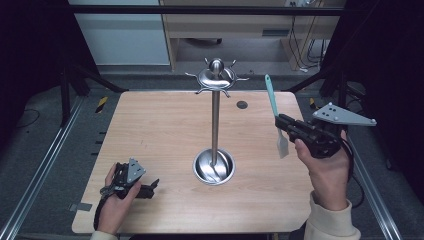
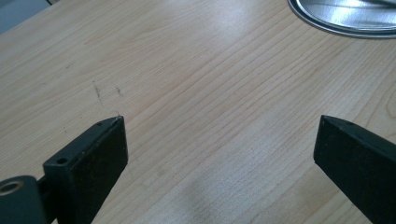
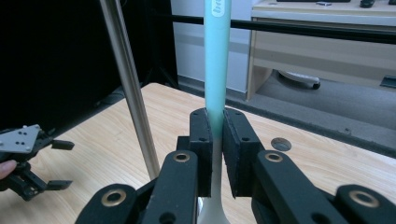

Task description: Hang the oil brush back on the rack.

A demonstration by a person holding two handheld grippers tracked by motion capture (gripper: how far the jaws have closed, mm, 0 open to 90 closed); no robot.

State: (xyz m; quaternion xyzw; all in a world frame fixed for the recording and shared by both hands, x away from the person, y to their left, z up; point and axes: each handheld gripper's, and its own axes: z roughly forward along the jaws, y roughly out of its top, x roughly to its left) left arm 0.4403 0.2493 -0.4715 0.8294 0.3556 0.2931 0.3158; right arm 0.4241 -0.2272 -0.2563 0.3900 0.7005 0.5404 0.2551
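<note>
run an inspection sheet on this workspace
surface: wooden table, faint scuffs, a dark round spot near the far edge
job's things: teal spatula held upright, blade down; steel stand with hooks on top, nothing hung
clutter: nothing seen
grippers: right gripper shut on the spatula handle; left gripper open, low over the table
cables: one trails from the left gripper, one from the right
surroundings: metal frame rails, grey floor, wooden cabinet behind

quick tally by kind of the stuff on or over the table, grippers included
hand-held gripper: 2, left open, right shut on the spatula
spatula: 1
metal hook stand: 1
total: 4
</note>
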